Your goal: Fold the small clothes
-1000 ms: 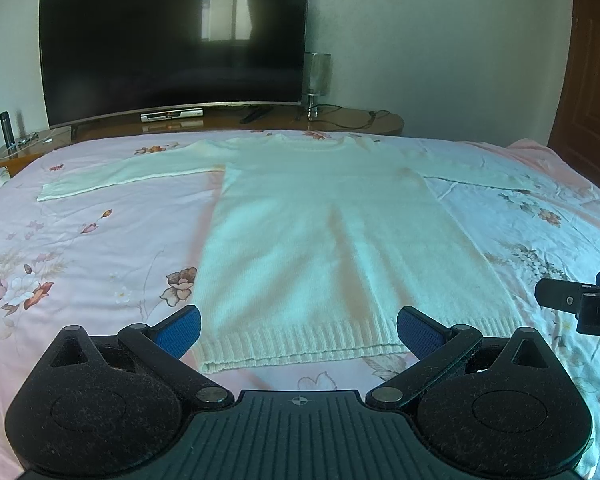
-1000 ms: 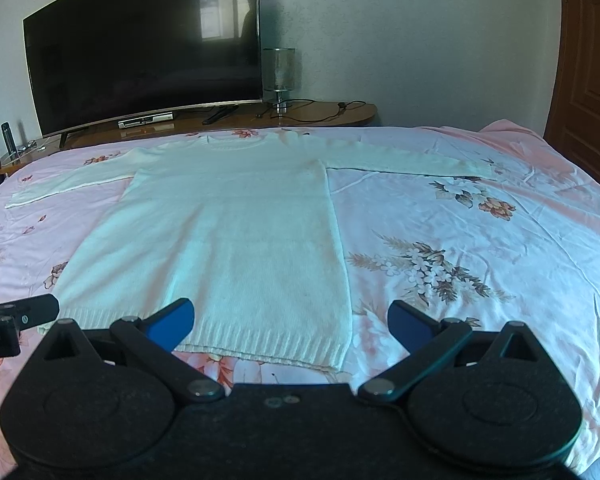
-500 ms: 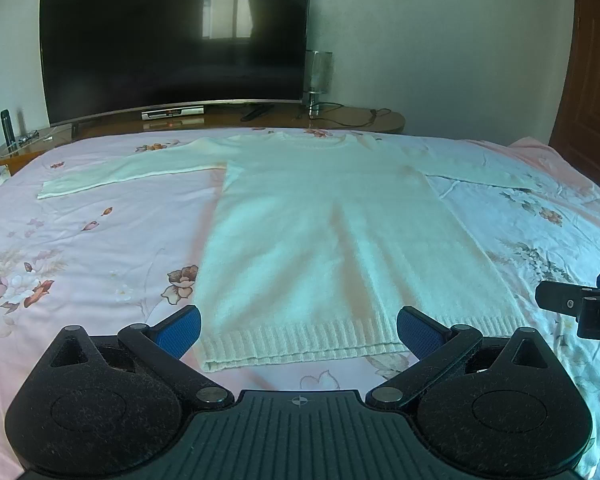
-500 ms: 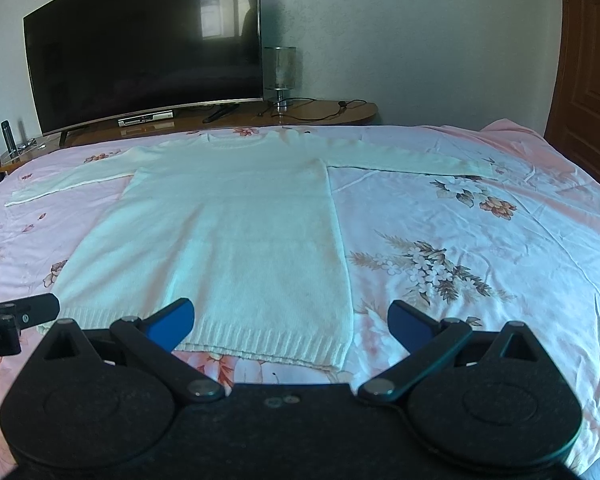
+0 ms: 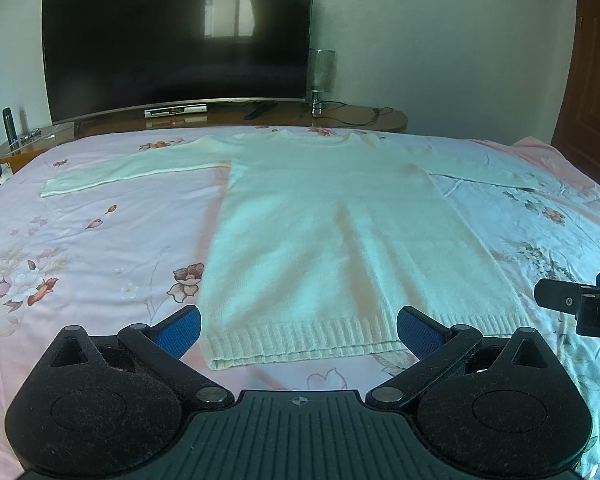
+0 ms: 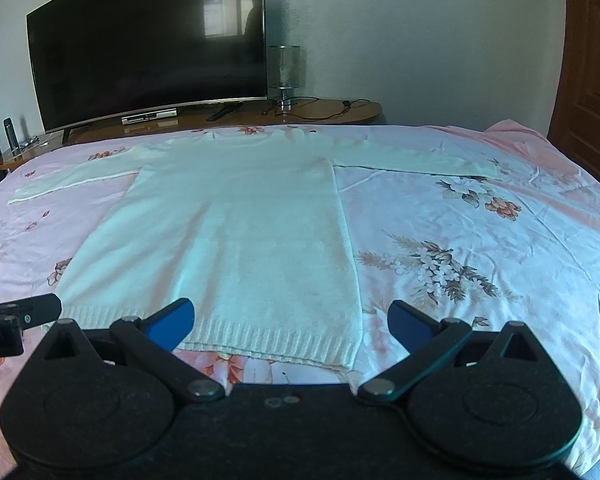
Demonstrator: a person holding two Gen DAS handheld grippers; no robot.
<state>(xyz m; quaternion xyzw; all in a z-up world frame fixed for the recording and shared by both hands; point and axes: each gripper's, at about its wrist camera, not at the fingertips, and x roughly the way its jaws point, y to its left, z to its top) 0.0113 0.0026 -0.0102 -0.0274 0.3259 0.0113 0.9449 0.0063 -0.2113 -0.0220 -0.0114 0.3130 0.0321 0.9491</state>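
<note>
A white long-sleeved knit sweater lies flat on the pink floral bed, collar far, ribbed hem near, both sleeves spread sideways. It also shows in the right wrist view. My left gripper is open and empty, hovering just before the hem's left part. My right gripper is open and empty, just before the hem's right corner. Each gripper shows at the edge of the other's view: the right one and the left one.
The pink floral bedsheet covers the whole bed. Beyond the far edge stands a wooden TV stand with a large dark television and a small glass lamp. A brown door is at the right.
</note>
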